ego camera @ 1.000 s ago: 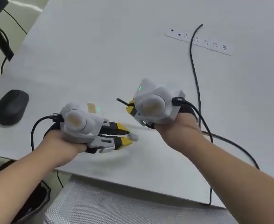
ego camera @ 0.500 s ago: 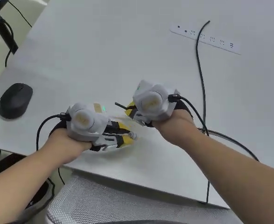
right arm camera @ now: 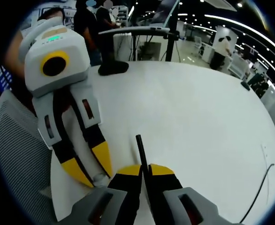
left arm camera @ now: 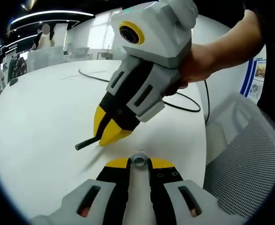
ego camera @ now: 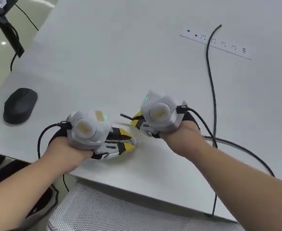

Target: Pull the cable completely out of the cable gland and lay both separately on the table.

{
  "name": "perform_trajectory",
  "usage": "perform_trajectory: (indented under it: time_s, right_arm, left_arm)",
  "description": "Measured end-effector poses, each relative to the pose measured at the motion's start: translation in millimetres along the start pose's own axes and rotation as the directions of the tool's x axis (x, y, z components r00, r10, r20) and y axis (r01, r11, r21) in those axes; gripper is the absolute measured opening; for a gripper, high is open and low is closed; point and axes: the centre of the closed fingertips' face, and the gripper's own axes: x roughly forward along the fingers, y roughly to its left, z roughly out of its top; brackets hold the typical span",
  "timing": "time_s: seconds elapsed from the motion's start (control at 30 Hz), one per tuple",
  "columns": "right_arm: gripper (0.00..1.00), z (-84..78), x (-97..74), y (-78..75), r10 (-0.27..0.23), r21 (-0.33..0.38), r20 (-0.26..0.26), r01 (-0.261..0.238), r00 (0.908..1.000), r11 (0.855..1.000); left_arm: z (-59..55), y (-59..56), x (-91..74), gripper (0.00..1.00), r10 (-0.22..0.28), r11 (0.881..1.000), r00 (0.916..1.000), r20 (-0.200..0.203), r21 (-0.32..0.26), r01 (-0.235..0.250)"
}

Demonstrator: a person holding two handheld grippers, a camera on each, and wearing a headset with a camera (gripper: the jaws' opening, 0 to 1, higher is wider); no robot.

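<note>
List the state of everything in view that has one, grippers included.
left gripper, shut on the cable gland.
right gripper, shut on the cable.
cable, clear of the cable gland, one end sticking out past the fingers.
cable gland, clamped in the left gripper, apart from the cable.
computer mouse, lying alone on the table.
power strip, flat on the table.

The head view looks steeply down on the table [ego camera: 107, 57] from above its near edge. The left gripper view sits low, facing the right gripper [left arm camera: 110, 137] close up; the right gripper view faces back at the left gripper [right arm camera: 97, 177]. All share the tabletop between them
</note>
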Motion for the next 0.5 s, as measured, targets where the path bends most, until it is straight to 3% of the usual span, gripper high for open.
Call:
perform_trajectory:
  time_s: [0.3, 0.5]
  right_arm:
    - [0.02, -9.4, 3.1, 2.2, 0.008, -0.001, -0.012, -0.008, 0.9999, 1.0]
    - [0.03, -7.5, 3.1, -0.2, 0.008, 0.004, -0.008, -0.008, 0.9999, 1.0]
  left_arm:
    - [-6.5, 1.5, -0.9, 0.16, 0.023, 0.999, 0.9993, -0.029, 0.026, -0.022]
    - [-7.9, 2.0, -0.7, 0.16, 0.025, 0.999, 0.999, -0.038, 0.036, -0.024]
